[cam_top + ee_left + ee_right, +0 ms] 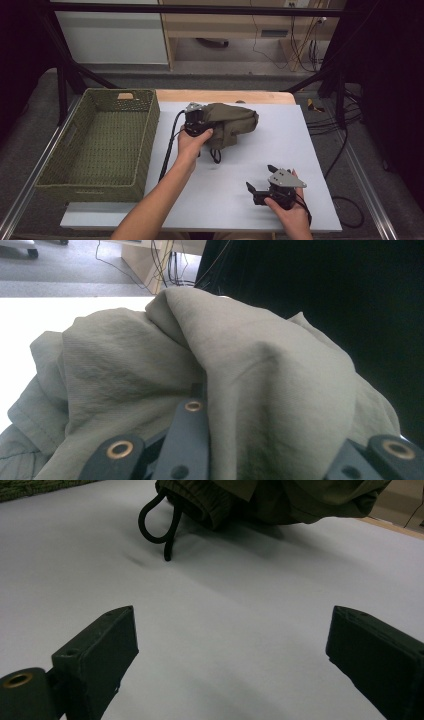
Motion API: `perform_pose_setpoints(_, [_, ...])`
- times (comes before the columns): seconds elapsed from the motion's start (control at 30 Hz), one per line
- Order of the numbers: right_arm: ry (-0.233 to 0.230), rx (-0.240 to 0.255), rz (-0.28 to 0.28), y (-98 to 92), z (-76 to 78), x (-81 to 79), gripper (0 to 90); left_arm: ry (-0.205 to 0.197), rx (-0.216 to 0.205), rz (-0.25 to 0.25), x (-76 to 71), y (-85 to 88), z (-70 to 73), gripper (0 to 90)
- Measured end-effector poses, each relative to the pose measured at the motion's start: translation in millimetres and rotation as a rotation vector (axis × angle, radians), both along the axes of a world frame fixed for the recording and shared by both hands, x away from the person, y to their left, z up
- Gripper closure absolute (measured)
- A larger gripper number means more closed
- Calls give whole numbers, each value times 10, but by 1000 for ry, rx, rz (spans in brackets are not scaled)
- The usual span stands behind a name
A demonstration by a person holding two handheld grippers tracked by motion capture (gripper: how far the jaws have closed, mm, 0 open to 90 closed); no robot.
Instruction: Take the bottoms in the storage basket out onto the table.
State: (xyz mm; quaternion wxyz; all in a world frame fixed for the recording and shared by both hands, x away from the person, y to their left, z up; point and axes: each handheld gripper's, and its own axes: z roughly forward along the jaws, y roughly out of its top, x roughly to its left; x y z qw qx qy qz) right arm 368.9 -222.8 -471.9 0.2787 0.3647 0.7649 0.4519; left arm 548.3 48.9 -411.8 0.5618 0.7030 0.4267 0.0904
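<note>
1. Lying bunched on the grey table top point(240, 165), toward its far edge and a little left of the middle: an olive-green garment point(230, 122), crumpled into a rounded heap, with a dark drawstring loop point(216, 156) hanging out of its near side onto the surface.
2. Gripping that garment at its left end: the left gripper point(196, 120), held in the left hand point(192, 142), jaws closed tight on a fold of the fabric.
3. Showing, in the left gripper view, the garment point(200, 375) pinched between the two black jaws, cloth swelling up over them and a thick fold pressing between the pads.
4. Trailing from the left gripper toward the near edge: its black cable point(170, 145), running beside the forearm.
5. Resting low over the near right part of the table top: the right gripper point(257, 187), held in the right hand point(290, 212), jaws standing wide apart and holding nothing.
6. Showing, in the right gripper view, bare grey surface point(240, 630) between the spread jaws, with the garment point(280, 497) and its drawstring loop point(157, 522) well beyond them.
7. Sitting at the left edge of the table top, just beside the garment's end: a woven green basket point(145, 135), rectangular, with a handle slot in its far wall.
</note>
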Motion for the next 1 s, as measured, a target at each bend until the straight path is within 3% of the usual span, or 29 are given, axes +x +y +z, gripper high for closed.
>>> perform_pose_setpoints(0.47, [5,4,-2,-8,-11,16,68,5,-3,-19,-36,-71,-68,799])
perform_pose_setpoints(0.77, [4,8,-2,-8,-5,5,68,6,-3,-6,-63,-72,-87,800])
perform_pose_setpoints(1.0, [5,6,0,-4,-4,2,68,33,-12,-28,-106,-112,-139,792])
